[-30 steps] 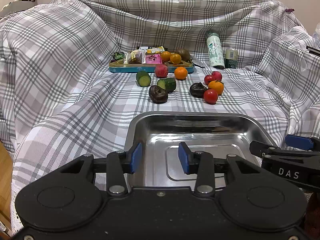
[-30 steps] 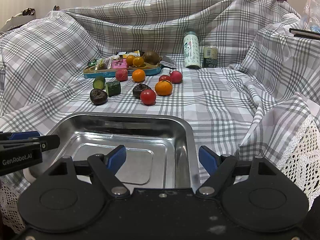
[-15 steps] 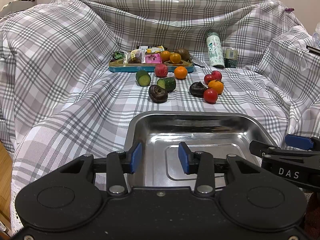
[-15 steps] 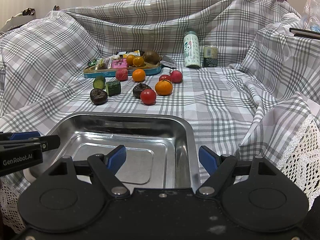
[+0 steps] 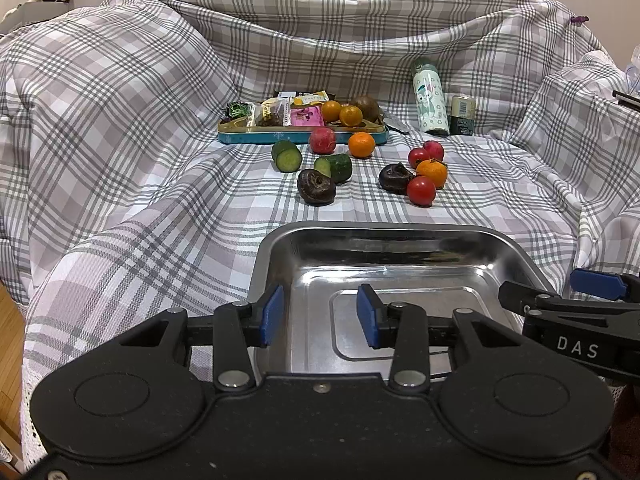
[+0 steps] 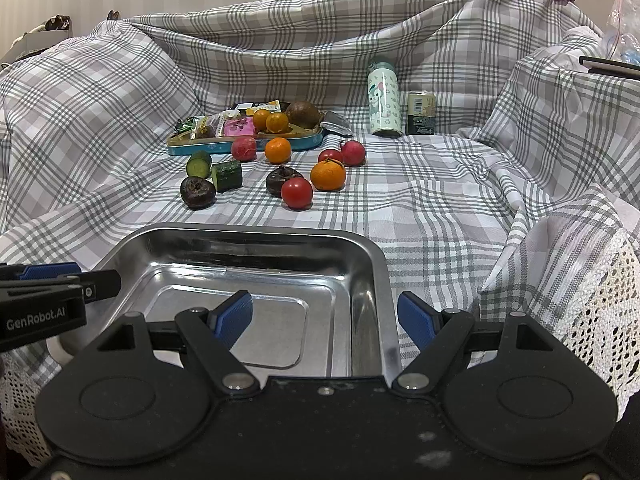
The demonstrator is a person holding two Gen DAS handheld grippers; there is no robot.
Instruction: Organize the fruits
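nothing has shifted over the last second: the left gripper and right gripper hang released and empty over the near corners of the bare steel tray, so sorting hasn't begun. the fruits, among them a tomato and an orange, lie mid-cloth before the blue tin at the back. the tray's near edge is hidden behind the gripper bodies, and the dark fruit is hard to identify.

Black left gripper, right gripper; blue pads, silver screws, possibly matte finish
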